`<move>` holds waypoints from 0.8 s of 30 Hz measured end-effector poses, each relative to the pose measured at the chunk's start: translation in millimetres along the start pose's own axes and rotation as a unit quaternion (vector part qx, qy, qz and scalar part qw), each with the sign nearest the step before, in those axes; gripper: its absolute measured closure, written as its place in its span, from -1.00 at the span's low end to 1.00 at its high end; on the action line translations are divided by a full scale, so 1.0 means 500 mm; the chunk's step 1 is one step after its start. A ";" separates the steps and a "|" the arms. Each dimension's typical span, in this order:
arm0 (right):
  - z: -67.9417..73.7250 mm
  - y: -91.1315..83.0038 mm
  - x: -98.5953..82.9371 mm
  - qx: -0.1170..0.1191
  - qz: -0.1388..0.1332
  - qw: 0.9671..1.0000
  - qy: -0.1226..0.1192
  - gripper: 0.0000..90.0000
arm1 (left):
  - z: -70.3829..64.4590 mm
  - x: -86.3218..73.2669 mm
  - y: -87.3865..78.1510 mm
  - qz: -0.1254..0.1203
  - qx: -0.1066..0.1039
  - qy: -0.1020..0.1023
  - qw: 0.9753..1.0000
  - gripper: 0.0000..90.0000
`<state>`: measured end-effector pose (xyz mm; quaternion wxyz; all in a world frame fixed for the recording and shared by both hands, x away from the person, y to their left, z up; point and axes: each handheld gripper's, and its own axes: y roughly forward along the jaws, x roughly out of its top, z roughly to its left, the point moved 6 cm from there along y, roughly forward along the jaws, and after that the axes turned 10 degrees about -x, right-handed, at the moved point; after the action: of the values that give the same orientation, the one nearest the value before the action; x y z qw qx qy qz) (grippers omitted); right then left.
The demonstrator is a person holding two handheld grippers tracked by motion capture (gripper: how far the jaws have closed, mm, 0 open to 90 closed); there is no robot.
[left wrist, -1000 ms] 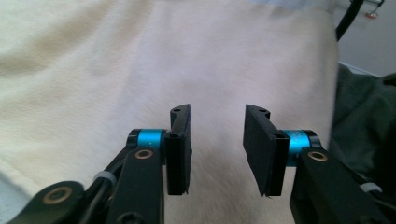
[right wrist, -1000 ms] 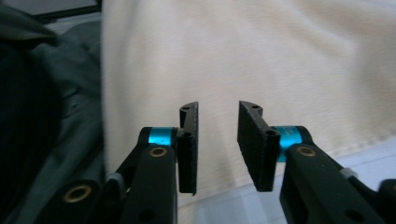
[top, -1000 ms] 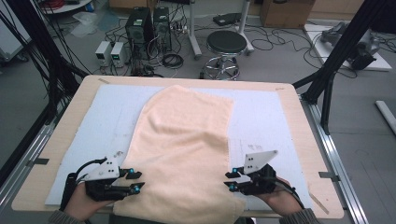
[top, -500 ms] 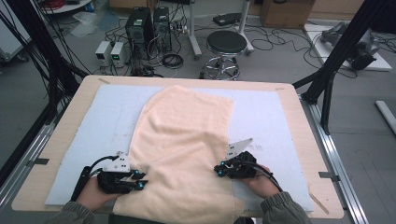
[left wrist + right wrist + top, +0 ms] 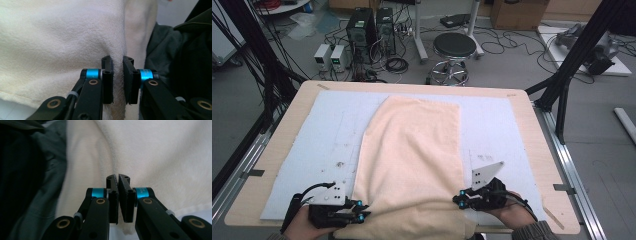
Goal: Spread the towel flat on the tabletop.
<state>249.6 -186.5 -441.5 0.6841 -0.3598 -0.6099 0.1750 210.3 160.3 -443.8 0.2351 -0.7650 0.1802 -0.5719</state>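
A peach towel (image 5: 412,150) lies lengthwise on a pale blue mat (image 5: 327,130), its near end hanging over the table's front edge. My left gripper (image 5: 358,211) sits at the towel's near left corner. In the left gripper view, the left gripper (image 5: 117,61) has its jaws shut on a ridge of towel (image 5: 62,40). My right gripper (image 5: 460,200) is at the near right corner. The right gripper view shows the right gripper (image 5: 118,178) pinching a fold of towel (image 5: 160,152), jaws almost touching.
The mat covers most of a wooden table (image 5: 532,135). A metal rail (image 5: 577,175) runs along the right side. Beyond the table stand a stool (image 5: 454,47), computer boxes (image 5: 362,25) and floor cables. Dark clothing (image 5: 25,170) lies just behind the towel's near edge.
Both grippers have drawn back toward the person with the towel's near edge. The towel has slid nearer and lies flatter, with its far edge straighter.
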 end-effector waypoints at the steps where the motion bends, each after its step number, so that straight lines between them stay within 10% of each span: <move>1: 0.005 -0.005 0.002 -0.001 -0.003 1.000 -0.004 0.89 | -0.001 0.001 -0.004 -0.003 0.001 0.001 1.000 0.73; 10: -0.072 0.023 0.011 -0.078 -0.023 0.996 0.023 0.42 | 0.092 0.009 -0.012 -0.024 0.066 -0.013 0.997 0.25; 14: -0.101 0.071 -0.005 -0.065 -0.008 0.996 0.052 0.37 | 0.126 0.010 0.006 -0.020 0.053 -0.028 0.998 0.21; 24: -0.089 0.063 -0.009 -0.054 -0.027 0.997 0.053 0.38 | 0.065 -0.015 0.026 0.016 -0.004 -0.006 1.000 0.76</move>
<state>297.9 -180.6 -466.7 0.6993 -0.3882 -0.5911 0.1039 239.4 158.8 -464.7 0.2421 -0.7662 0.1930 -0.5631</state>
